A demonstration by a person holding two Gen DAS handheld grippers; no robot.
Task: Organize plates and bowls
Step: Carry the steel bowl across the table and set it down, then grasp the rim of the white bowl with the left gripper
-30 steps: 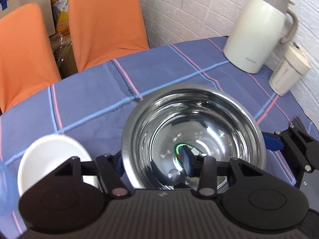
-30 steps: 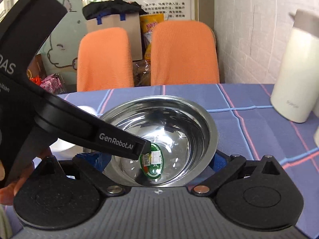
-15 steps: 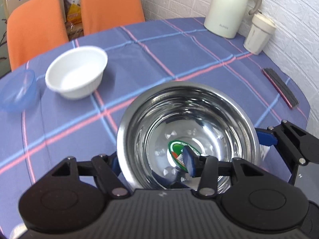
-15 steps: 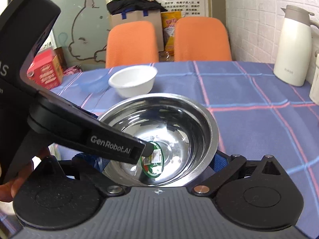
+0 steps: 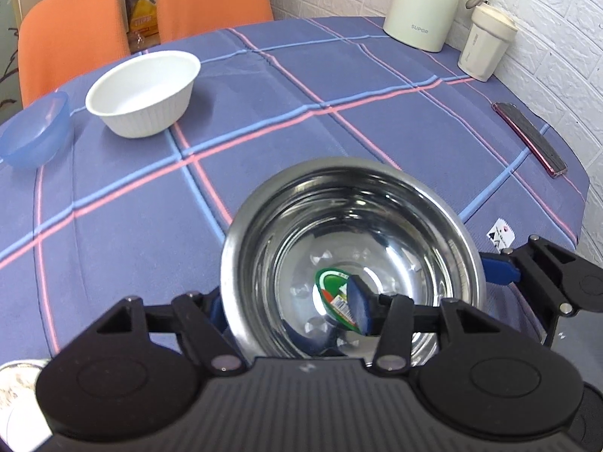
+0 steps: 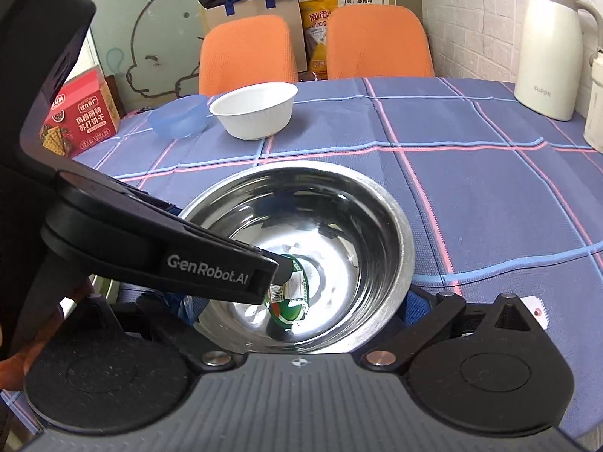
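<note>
A steel bowl (image 5: 339,167) with a green sticker (image 5: 329,282) on its bottom fills the near part of both views, low over the near side of the table. My left gripper (image 5: 286,312) is shut on its near wall, one finger outside and one inside. In the right wrist view the steel bowl (image 6: 395,226) sits between the fingers of my right gripper (image 6: 297,301), which hold it from outside. The left gripper's arm (image 6: 203,271) crosses over the rim. A white bowl (image 5: 143,94) and a blue plastic bowl (image 5: 34,132) stand at the far left.
A cream kettle (image 5: 426,3) and a lidded cup (image 5: 486,49) stand at the far right by the brick wall. A phone (image 5: 527,135) lies near the right edge. Two orange chairs (image 6: 245,52) stand behind the table, and a red box (image 6: 79,116) is at the left.
Both grippers carried the steel bowl back toward the table's near edge, away from the kettle and white bowl. More tablecloth now shows beyond it. Neither grip changed.
</note>
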